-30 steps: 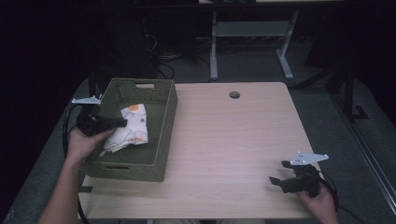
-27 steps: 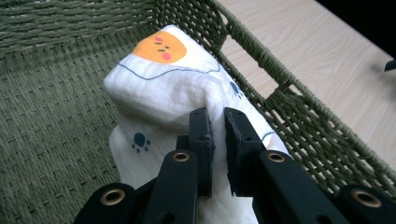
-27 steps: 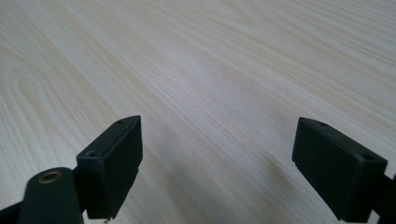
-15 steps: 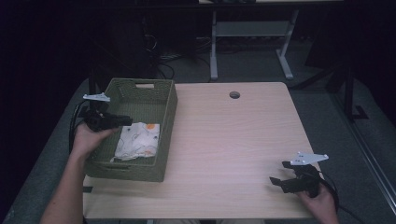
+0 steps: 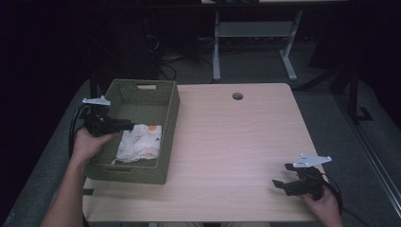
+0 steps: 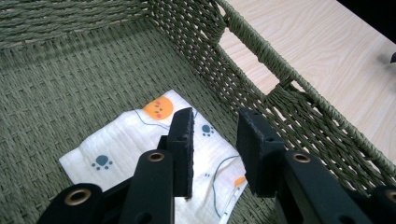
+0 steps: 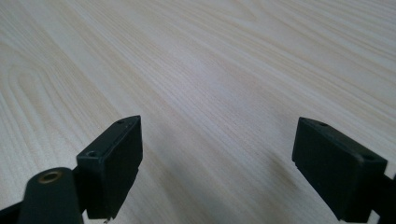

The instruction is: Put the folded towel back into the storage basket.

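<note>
Two grippers are in my hands at the light wooden table [image 5: 227, 142]. My left gripper [image 5: 124, 126] hangs over the green woven basket [image 5: 168, 123] that stands at the table's left edge, its jaws pointing across the basket's inside. Those jaws have just been opening; in the left gripper view [image 6: 215, 140] I see a moderate gap between the two black pads with nothing caught in it, so the grip is released.

Below them the folded cloth [image 5: 140, 144] lies flat on the basket floor, toward the near end and close to the wall on the table side. It is white, printed with an orange round face and small blue paw marks, which I read best in the left gripper view [image 6: 140, 140]. The pads stand above it and do not press on it. The same view shows a handle slot cut in the basket wall [image 6: 254, 65], with the tabletop beyond.

My right gripper [image 5: 283, 182] rests low at the near right corner of the table, well apart from the basket. Its jaws are spread wide in the right gripper view [image 7: 217, 154], with bare wood grain between them.
</note>
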`<state>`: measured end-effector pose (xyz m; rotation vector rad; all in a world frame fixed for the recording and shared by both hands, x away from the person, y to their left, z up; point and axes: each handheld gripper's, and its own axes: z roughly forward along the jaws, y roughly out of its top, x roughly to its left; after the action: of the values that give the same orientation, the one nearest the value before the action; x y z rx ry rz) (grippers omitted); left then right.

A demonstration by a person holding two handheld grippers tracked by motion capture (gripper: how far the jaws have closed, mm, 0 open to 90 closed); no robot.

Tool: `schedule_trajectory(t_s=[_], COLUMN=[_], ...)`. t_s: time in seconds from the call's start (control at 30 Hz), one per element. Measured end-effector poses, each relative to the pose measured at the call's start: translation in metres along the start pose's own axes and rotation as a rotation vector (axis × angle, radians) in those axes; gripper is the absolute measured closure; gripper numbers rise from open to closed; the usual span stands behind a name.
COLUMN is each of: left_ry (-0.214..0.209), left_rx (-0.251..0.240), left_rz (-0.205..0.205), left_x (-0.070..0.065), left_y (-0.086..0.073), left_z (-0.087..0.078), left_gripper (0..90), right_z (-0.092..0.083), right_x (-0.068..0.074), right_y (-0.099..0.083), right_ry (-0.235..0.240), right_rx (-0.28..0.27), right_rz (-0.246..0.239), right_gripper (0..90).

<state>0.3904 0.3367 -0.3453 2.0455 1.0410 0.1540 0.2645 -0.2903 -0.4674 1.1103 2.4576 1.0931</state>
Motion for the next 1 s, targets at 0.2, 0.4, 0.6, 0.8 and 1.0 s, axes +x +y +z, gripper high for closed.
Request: schedule_trajectory(t_s=[0.2, 0.4, 0.6, 0.8, 1.0], left_ry=[0.0, -0.001, -0.001, -0.012, -0.02], left_rx=[-0.005, -0.03, -0.051, -0.06, -0.062], left_rz=[0.013, 0.024, 0.028, 0.032, 0.041], left_x=[-0.009, -0.022, -0.034, -0.046, -0.059], left_y=[0.002, 0.008, 0.012, 0.015, 0.02], left_z=[-0.001, -0.006, -0.006, 0.0, 0.007], left_gripper=[62.6, 56.6, 50.4, 48.0, 44.2], right_z=[-0.002, 0.001, 0.002, 0.001, -0.001], right_x=[0.001, 0.003, 0.004, 0.005, 0.006], right_y=[0.0, 0.003, 0.003, 0.003, 0.004], right_ry=[0.001, 0.0, -0.003, -0.007, -0.004], right_rx=[-0.008, -0.006, 0.005, 0.003, -0.007], right_rz=[-0.003, -0.005, -0.017, -0.019, -0.021], right_gripper=[15.9, 15.9, 15.8, 15.9, 15.9])
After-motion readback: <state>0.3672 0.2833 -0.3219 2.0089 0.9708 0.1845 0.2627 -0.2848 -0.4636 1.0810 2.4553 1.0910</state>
